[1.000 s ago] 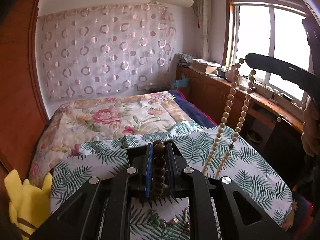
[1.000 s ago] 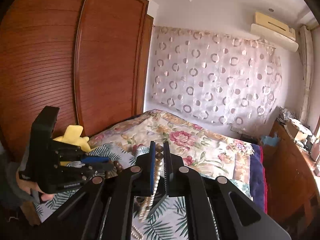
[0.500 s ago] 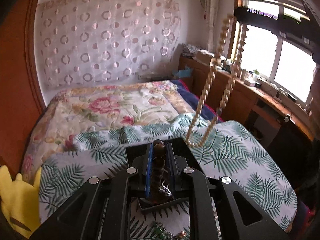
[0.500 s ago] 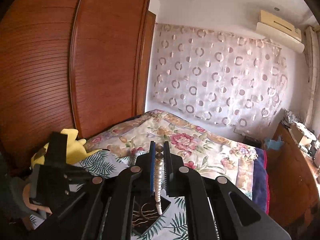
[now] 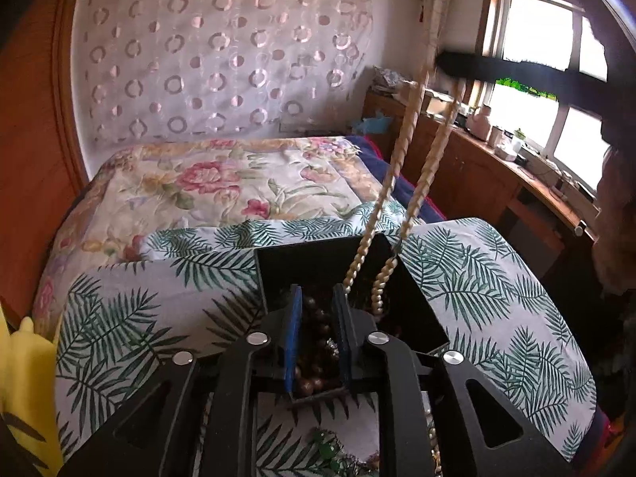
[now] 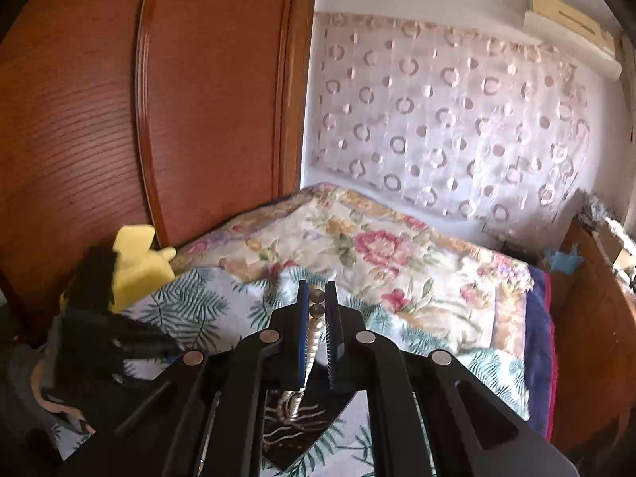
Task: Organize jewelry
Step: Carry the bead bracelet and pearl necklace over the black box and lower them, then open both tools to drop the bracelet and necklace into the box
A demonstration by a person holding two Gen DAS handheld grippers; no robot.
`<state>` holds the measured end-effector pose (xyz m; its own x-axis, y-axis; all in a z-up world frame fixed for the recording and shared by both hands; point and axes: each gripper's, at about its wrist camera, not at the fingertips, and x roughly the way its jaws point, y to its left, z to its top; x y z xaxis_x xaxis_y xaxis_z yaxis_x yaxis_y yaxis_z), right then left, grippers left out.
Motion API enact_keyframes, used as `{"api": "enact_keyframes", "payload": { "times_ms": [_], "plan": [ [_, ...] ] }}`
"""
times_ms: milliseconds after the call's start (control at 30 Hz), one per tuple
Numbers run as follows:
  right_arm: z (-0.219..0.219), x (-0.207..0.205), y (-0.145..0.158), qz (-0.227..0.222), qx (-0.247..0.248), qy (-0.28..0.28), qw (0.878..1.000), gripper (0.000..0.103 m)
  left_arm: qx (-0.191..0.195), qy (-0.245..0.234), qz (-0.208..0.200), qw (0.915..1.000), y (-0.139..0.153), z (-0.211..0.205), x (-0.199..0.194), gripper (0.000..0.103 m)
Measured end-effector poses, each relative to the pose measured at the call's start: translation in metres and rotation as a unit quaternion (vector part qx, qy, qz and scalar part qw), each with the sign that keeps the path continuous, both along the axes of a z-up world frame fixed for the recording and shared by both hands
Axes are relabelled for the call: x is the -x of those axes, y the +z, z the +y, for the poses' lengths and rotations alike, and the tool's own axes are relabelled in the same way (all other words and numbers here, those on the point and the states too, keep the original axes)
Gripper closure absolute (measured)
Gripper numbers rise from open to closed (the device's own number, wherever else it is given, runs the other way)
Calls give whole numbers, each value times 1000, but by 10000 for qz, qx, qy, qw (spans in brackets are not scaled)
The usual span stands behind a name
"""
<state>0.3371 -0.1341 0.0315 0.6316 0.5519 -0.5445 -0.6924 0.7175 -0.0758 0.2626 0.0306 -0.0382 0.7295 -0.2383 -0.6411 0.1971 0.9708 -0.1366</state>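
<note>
Presently the left tool [image 5: 318,334], its jaws just eased apart, hangs over the black box [image 5: 278,270] with dark beads [image 5: 314,373] loose between them. To its right, the pale bead strand [image 5: 397,167] hangs vertically into the box from the right tool [image 6: 317,318], pinched shut on it. Box contents indistinct.

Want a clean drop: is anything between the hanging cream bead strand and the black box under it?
Nothing visible. The cream bead strand hangs from the right gripper straight into the open black box, its lower end inside near the brown beads.
</note>
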Motion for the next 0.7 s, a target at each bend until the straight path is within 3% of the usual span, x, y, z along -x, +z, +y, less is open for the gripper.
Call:
{"api": "enact_keyframes", "payload": {
  "times_ms": [400,567,700],
  "plan": [
    [16,1,-72,725,297,-15,9969,94,-85,353,-69,9993,-1,24,46,69],
    [16,11,-86,791,294,-92,9964,93,-126,433,-86,9989,-2,32,66,55],
    [10,25,-86,728,191,-122,9971,76,-142,434,-155,9988,-3,33,83,43]
  ]
}}
